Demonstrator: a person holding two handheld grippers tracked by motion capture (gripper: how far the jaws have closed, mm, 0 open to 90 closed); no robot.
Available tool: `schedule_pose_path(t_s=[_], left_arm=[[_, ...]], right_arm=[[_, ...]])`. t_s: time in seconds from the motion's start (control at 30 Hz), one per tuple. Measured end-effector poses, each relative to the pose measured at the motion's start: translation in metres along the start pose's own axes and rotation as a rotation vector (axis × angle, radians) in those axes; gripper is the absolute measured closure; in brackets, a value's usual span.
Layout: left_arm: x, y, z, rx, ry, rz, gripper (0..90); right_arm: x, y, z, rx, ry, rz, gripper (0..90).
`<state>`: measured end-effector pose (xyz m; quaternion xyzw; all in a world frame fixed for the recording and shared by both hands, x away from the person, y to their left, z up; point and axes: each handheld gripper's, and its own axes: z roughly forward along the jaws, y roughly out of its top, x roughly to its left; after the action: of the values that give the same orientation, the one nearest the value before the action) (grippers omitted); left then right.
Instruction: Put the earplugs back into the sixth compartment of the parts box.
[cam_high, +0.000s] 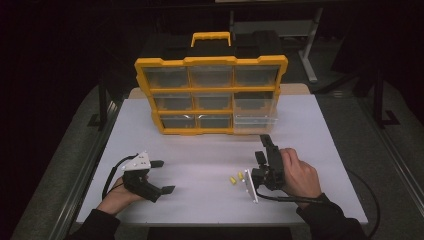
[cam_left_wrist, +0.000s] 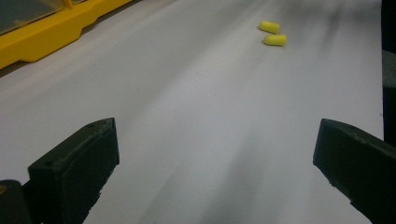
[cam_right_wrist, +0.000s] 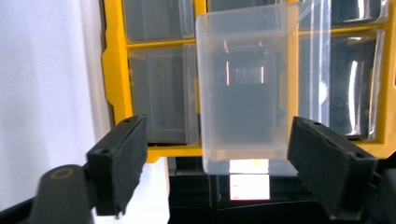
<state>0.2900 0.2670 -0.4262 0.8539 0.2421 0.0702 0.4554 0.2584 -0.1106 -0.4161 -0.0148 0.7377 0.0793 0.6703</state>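
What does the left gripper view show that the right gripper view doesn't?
The left gripper view has two small yellow plugs lying side by side on the table. The right gripper view has a clear drawer pulled partway out of the cabinet, ahead of the right gripper and untouched. Both take in the yellow drawer cabinet, the white table and a pair of open black fingers; the left gripper has nothing between its own.

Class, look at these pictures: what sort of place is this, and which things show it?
Probably a workshop or lab test bench, dimly lit. A white table carries a yellow parts organiser with clear drawers, one pulled-out drawer, and two yellow earplugs. A person holds the left gripper and the right gripper.
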Motion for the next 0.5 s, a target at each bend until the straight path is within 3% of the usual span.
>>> schedule_pose_path(t_s=[0.33, 0.5], left_arm=[[-0.001, 0.0, 0.0, 0.003, 0.004, 0.004, 0.0], [-0.001, 0.0, 0.0, 0.003, 0.004, 0.004, 0.0]], right_arm=[[0.011, -0.007, -0.003, -0.001, 0.015, 0.036, 11.9], [0.019, -0.008, -0.001, 0.002, 0.026, 0.028, 8.3]])
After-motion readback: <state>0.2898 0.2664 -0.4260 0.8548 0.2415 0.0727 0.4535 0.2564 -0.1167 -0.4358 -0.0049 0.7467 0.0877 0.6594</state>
